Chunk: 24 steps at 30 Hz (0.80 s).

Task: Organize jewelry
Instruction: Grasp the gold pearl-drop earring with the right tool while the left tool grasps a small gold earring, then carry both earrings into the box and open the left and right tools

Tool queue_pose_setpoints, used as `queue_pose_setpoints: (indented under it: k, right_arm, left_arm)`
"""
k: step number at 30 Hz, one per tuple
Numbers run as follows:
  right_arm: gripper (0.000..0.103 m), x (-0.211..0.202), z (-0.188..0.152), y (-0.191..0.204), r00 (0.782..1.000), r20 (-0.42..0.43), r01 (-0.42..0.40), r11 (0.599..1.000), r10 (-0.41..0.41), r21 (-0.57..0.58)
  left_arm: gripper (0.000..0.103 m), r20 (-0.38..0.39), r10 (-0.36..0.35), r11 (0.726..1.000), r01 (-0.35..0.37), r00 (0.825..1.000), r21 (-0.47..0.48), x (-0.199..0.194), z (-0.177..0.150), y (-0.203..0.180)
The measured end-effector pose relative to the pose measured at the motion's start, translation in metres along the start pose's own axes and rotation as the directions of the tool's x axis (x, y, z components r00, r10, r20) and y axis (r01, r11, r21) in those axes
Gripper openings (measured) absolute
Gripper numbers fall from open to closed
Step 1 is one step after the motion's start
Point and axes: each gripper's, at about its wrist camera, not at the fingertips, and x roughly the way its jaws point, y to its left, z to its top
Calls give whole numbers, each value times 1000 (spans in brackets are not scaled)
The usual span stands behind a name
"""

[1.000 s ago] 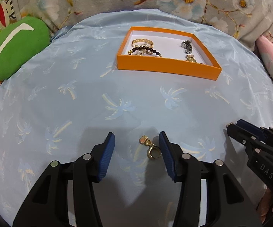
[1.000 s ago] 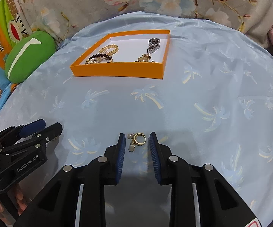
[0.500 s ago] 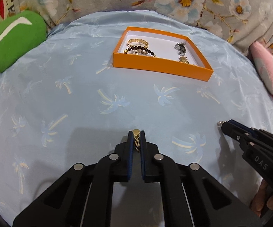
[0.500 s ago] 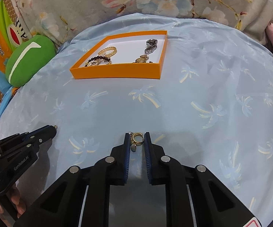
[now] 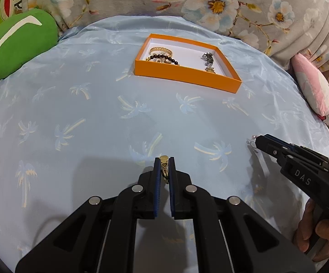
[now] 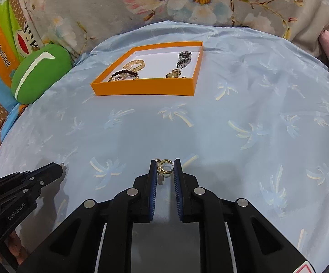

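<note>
Left gripper (image 5: 164, 162): pinching gold charm (image 5: 164, 159), near side of orange box (image 5: 187, 75).
Right gripper (image 6: 165, 166): clamping gold ring (image 6: 165, 166), likewise.

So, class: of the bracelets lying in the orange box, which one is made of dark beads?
The dark beaded bracelet, nearest the orange box's front wall; the one behind it is pale gold.

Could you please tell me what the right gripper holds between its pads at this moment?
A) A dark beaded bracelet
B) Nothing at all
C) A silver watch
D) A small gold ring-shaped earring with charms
D: the right gripper is shut on a gold earring, while the beaded bracelet and silver watch lie in the orange box.
</note>
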Motion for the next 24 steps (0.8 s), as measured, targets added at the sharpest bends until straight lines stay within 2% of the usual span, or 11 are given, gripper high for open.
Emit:
queue_pose_setpoints:
  k: [7, 12, 18, 24]
  right_arm:
    - [14, -14, 1, -3, 999, 29, -18, 1000, 18, 18]
    - [14, -23, 19, -6, 998, 63, -21, 1000, 20, 15]
    - [14, -21, 68, -8, 994, 106, -16, 1000, 16, 1]
    - [14, 2, 127, -13, 990, 135, -39, 999, 38, 8]
  left_arm:
    - [5, 34, 2, 1000, -1, 999, -22, -18, 8, 11]
    - [5, 68, 47, 999, -46, 997, -17, -29, 32, 26]
    - [5, 125, 87, 996, -91, 988, 25, -30, 79, 26]
    - [6, 143, 63, 997, -70, 988, 41, 2, 139, 8]
